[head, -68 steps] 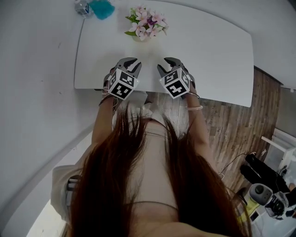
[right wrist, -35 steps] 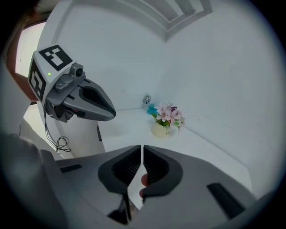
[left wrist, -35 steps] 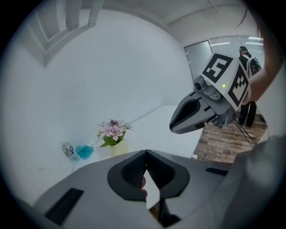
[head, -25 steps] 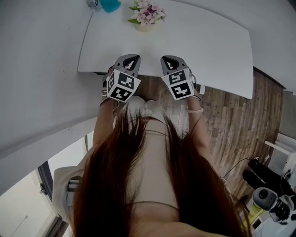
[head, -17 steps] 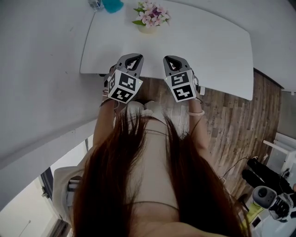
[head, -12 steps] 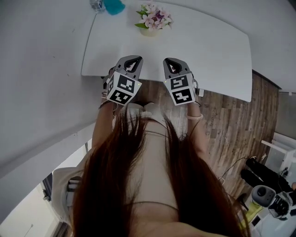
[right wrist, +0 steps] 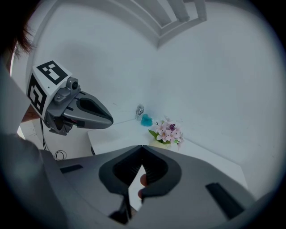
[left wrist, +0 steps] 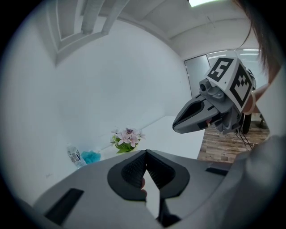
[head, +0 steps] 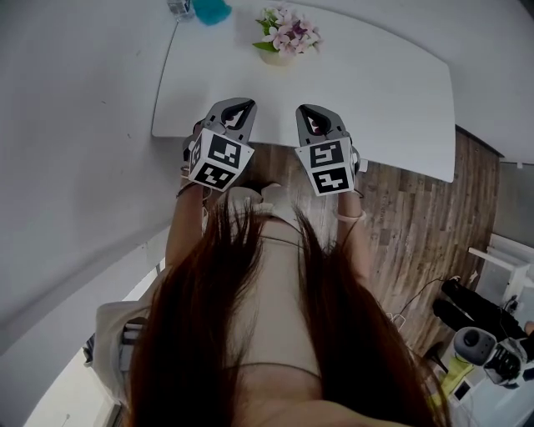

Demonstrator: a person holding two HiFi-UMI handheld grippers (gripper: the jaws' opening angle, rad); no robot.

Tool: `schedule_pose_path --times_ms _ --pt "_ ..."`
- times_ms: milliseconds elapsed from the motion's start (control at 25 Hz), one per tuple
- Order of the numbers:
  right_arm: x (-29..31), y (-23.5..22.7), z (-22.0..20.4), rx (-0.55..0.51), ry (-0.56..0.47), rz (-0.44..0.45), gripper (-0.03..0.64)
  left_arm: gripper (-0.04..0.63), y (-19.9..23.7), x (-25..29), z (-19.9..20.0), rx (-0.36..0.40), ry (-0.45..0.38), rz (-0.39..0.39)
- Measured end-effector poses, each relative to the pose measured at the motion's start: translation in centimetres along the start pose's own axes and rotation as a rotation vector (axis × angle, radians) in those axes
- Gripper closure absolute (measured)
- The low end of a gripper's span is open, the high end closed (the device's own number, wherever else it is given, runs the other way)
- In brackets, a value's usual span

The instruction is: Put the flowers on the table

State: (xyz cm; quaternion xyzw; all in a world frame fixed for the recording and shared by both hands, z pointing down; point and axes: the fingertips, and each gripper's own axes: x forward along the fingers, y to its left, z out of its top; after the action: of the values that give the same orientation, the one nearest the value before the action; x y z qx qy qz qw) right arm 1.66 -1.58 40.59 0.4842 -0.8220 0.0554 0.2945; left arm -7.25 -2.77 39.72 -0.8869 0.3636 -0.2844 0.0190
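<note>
- The left claw (head: 236, 107) is pressed together with nothing between its jaws. No pinch is needed, since the flowers are not being carried.
- The right claw (head: 313, 113) is likewise closed and empty. Both are held side by side above the near edge of the bench (head: 375, 100), pointed toward its far side and tilted somewhat downward.
- The flowers (head: 288, 33), pink blooms with green leaves in a small pale pot (head: 279, 57), are seen upright on the bench at its far edge by the wall, well apart from both claws.
- From that placement the task is judged to be already done: the pot rests on the bench and nothing is gripped.
- A bottle (head: 179, 8) and a teal object (head: 210, 8) are set at the far left corner, left of the flowers and apart from them, so the pot is not crowded.
- The claws are held over the near edge, away from the pot. This is judged to be a resting posture, and little more seems called for than that the pot not be knocked.
</note>
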Motion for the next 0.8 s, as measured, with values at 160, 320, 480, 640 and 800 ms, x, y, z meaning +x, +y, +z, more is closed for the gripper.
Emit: schedule_pose_path --times_ms 160,320,480,640,800 --pt "0.1 0.7 0.0 0.011 0.008 -0.002 0.594 0.592 0.7 -0.2 -0.7 -0.016 0.005 -0.004" --pt "0.2 0.9 -0.1 0.017 0.021 -0.004 0.594 0.592 1.1 0.1 -1.1 -0.026 0.009 -0.014" --pt "0.3 0.9 -0.4 0.018 0.033 -0.010 0.594 0.592 1.3 0.3 -1.3 -0.033 0.014 -0.023" --pt "0.2 0.9 -0.6 0.017 0.039 -0.010 0.594 0.592 1.4 0.5 -1.2 -0.038 0.013 -0.027" --pt "0.3 0.7 -0.8 0.017 0.044 -0.012 0.594 0.592 1.3 0.8 -1.1 -0.034 0.018 -0.034"
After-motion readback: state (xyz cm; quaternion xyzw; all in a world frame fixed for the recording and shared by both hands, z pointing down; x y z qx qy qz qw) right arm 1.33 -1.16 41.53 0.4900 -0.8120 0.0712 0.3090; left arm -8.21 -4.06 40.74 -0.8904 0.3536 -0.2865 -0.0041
